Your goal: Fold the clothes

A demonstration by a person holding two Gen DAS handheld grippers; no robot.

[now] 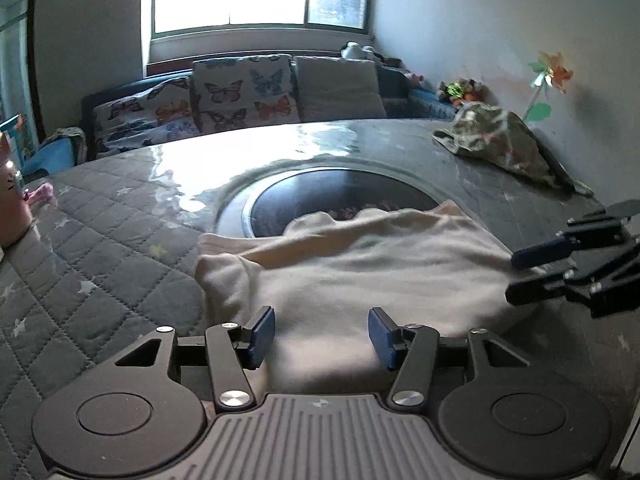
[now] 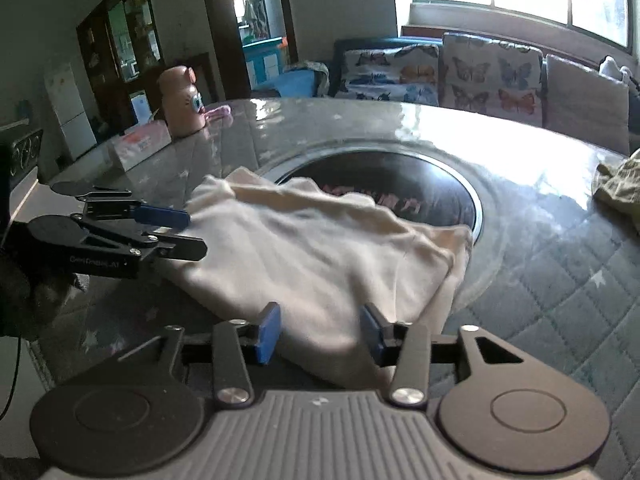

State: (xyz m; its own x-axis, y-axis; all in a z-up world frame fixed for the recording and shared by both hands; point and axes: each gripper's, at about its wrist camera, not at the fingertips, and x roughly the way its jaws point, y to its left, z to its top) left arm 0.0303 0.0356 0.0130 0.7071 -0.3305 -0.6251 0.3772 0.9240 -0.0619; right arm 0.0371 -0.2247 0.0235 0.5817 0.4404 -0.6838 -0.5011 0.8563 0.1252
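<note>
A cream garment (image 1: 360, 264) lies partly folded on the quilted grey table cover (image 1: 100, 248), its far edge over the round dark inset. My left gripper (image 1: 322, 334) is open, its blue pads on either side of the garment's near edge. My right gripper (image 1: 520, 276) shows at the right, open at the garment's right edge. In the right wrist view the cream garment (image 2: 320, 256) lies between my open right gripper (image 2: 320, 334) and my open left gripper (image 2: 192, 232) at its left edge.
A round dark inset (image 1: 344, 196) sits mid-table. A camouflage garment (image 1: 496, 140) lies at the far right by the wall. A pink bottle (image 2: 182, 100) and a pink box (image 2: 140, 144) stand at the far left. A sofa with butterfly cushions (image 1: 244, 92) is behind the table.
</note>
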